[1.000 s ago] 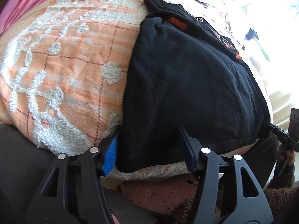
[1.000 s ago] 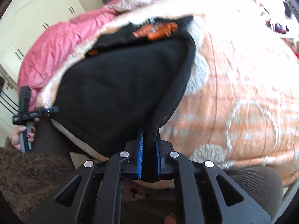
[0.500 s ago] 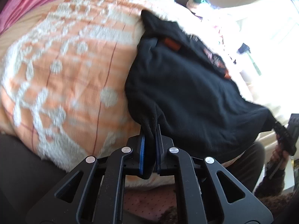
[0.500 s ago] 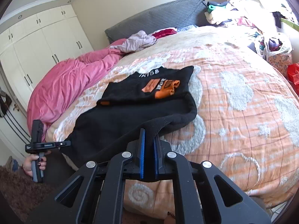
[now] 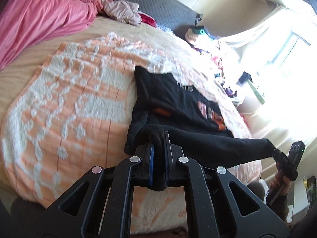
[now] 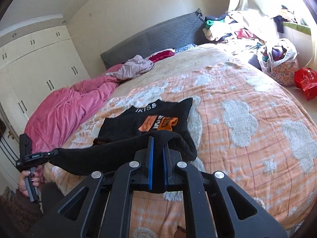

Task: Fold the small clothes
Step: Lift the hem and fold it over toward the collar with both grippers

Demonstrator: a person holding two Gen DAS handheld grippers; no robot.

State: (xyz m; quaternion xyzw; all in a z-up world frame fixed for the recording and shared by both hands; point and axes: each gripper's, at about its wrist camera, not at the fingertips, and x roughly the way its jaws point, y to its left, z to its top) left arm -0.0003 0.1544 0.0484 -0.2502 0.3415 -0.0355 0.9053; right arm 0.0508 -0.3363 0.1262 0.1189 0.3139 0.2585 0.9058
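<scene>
A black shirt with an orange print (image 5: 184, 107) (image 6: 150, 123) lies on the orange and white bedspread (image 5: 79, 103) (image 6: 247, 123). Its near hem is lifted off the bed and stretched between my two grippers. My left gripper (image 5: 158, 148) is shut on one bottom corner. My right gripper (image 6: 158, 152) is shut on the other corner. The right gripper also shows at the right edge of the left wrist view (image 5: 277, 152), and the left gripper at the left edge of the right wrist view (image 6: 51, 153). The shirt's upper part rests flat, print up.
A pink duvet (image 6: 65, 115) lies along the bed's far side with a crumpled pale garment (image 6: 136, 67) near the grey headboard (image 6: 154, 37). Piled clothes (image 6: 233, 27), a floral bag (image 6: 277, 61) and a red bag (image 6: 306, 81) stand beside the bed. White wardrobes (image 6: 39, 63) line the wall.
My left gripper closed on the shirt's corner. Both grippers lifted the hem up and carried it over the shirt toward the collar, so the room came into view.
</scene>
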